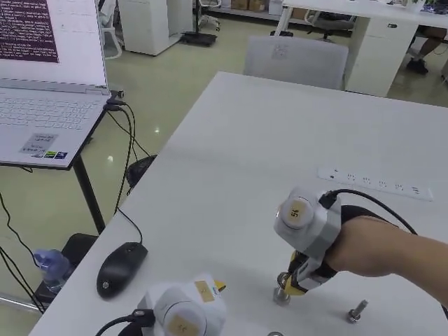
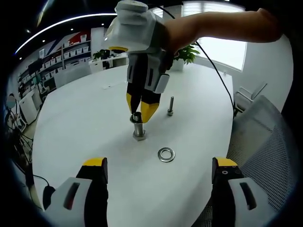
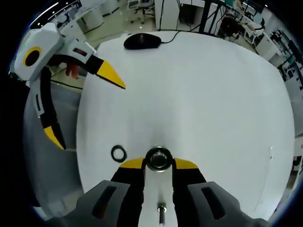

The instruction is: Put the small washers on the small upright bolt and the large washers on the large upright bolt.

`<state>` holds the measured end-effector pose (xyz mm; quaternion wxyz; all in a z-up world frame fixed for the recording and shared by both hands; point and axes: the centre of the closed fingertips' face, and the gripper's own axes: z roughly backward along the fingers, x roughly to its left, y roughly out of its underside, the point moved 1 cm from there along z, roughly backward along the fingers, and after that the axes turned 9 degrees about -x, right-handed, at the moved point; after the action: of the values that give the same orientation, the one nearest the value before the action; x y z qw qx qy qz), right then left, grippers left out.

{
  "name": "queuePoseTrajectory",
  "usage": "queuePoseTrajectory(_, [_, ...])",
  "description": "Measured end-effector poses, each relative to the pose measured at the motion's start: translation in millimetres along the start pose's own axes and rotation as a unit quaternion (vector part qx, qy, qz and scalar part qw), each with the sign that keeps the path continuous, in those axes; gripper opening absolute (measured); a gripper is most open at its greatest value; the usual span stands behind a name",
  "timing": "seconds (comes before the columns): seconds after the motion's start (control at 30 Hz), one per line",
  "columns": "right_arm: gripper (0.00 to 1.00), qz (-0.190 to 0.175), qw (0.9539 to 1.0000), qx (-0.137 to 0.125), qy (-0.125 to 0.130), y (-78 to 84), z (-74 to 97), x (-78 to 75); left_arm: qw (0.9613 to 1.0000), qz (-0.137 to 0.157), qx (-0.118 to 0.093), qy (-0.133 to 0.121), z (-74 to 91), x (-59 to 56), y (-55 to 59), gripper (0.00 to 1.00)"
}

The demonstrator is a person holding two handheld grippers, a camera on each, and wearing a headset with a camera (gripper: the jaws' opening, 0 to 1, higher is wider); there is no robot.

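The right gripper (image 2: 141,111) points down, its yellow tips pinched on a large washer (image 3: 158,159) at the top of the large upright bolt (image 2: 138,128). This bolt stands on the white table (image 2: 85,123) near the small upright bolt (image 2: 170,107). The left gripper (image 2: 159,163) hangs low, jaws spread wide and empty, with a loose washer (image 2: 166,154) lying flat between it and the large bolt.
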<state>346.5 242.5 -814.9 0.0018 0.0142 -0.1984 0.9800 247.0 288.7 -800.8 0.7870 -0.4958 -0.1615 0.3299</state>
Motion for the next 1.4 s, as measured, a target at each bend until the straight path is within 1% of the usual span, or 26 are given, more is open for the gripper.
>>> queuePoseTrajectory(0.43, [0.22,-0.007,1.0000,-0.001,-0.003,3.1,-8.2,-0.4,1.0000,0.004,0.001,0.000,-0.9,0.3,2.1,0.90])
queuePoseTrajectory(0.57, [0.22,-0.008,0.9999,0.006,-0.003,5.5,-11.3,-0.7,1.0000,0.005,0.002,0.000,-1.4,0.6,3.5,0.90])
queuePoseTrajectory(0.87, [0.22,-0.008,0.9999,0.007,-0.005,4.7,-16.7,-1.4,1.0000,0.006,0.003,0.000,-1.0,2.4,4.8,0.89])
queuePoseTrajectory(1.13, [0.22,-0.008,0.9999,0.009,-0.004,7.2,-21.1,-0.8,1.0000,0.005,0.000,-0.001,-1.2,2.4,2.1,0.90])
queuePoseTrajectory(1.4, [0.22,-0.006,0.9999,0.011,-0.003,9.0,-24.5,-0.4,1.0000,0.005,0.003,0.000,-2.1,1.6,3.9,0.89])
